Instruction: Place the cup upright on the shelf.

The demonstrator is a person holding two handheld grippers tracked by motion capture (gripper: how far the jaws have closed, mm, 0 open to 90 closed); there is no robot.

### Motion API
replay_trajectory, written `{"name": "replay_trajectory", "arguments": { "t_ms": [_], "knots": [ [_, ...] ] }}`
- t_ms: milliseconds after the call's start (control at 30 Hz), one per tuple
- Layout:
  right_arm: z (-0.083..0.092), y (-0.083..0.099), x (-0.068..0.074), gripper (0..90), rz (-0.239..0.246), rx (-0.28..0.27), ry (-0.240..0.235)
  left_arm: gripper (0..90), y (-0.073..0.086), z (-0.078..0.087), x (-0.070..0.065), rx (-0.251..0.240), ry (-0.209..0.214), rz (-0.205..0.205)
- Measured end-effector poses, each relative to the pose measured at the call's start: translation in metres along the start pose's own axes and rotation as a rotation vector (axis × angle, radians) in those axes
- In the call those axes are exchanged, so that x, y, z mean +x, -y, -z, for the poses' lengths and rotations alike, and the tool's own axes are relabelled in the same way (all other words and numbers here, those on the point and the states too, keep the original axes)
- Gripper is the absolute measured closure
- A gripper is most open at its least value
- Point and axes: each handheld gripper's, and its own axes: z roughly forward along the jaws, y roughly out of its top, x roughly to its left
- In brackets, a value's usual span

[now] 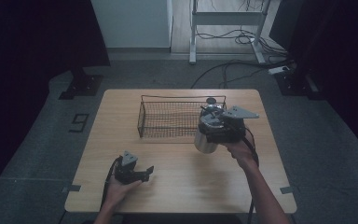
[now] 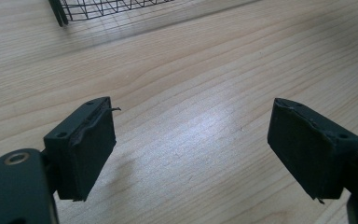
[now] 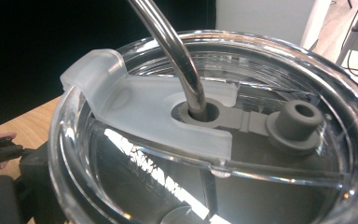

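High view: my right gripper point(image 1: 220, 131) clamps the steel tumbler point(image 1: 204, 140), lifted at the wire basket point(image 1: 168, 120)'s near right corner, not yet inside. My left gripper point(image 1: 137, 175) rests wide open, empty, on the table point(image 1: 186, 186).

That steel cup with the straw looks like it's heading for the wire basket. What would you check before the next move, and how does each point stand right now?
1. Grip on the cup: ok. The right gripper holds it near the top, lifted off the table.
2. Lid on: ok. The clear lid sits in the rim, with the metal straw through its hole.
3. Basket free to take the cup: ok. It looks empty in the high view.
4. Cup over the basket: not ok. It hangs at the basket's near right corner, mostly outside.
5. Left gripper out of the way: ok. It rests open near the table's front edge.
6. Contents of the cup: cannot tell.
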Motion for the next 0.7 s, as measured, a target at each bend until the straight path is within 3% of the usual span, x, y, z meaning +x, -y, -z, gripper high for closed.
{"name": "replay_trajectory", "arguments": {
  "t_ms": [700],
  "knots": [
    [-0.01,-0.019,-0.015,3.5,-0.006,-0.003,0.021,15.5,0.0,0.0,0.0,0.002,0.003,-0.001]
  ]
}}
